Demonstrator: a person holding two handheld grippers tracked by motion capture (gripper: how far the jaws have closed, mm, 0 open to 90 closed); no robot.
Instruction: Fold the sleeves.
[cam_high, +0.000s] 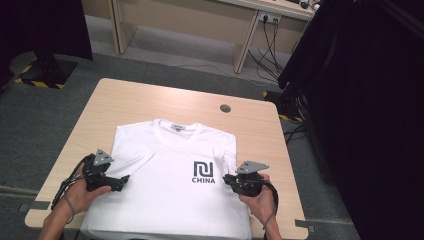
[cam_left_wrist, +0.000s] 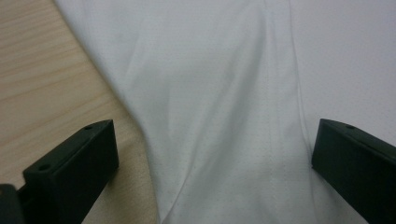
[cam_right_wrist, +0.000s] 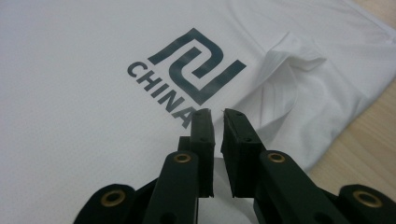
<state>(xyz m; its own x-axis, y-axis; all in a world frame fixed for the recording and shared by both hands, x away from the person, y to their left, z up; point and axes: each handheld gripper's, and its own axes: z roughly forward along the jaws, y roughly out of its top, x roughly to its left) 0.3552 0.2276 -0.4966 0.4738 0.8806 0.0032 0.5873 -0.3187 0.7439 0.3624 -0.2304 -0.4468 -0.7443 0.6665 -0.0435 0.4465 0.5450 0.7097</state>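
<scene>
we judged the white t-shirt (cam_high: 170, 175), lying flat on the wooden table (cam_high: 90, 120), soft, light and best pinched at a folded edge, with our left gripper (cam_high: 122, 181) spread wide over its sleeve and our right gripper (cam_high: 226, 178) nearly closed, holding nothing.

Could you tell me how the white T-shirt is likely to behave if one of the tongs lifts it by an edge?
The white T-shirt would probably drape and sag, since its thin fabric already shows soft creases. It looks light, lying flat on the table. The folded-in sleeve would likely fall open when lifted.
</scene>
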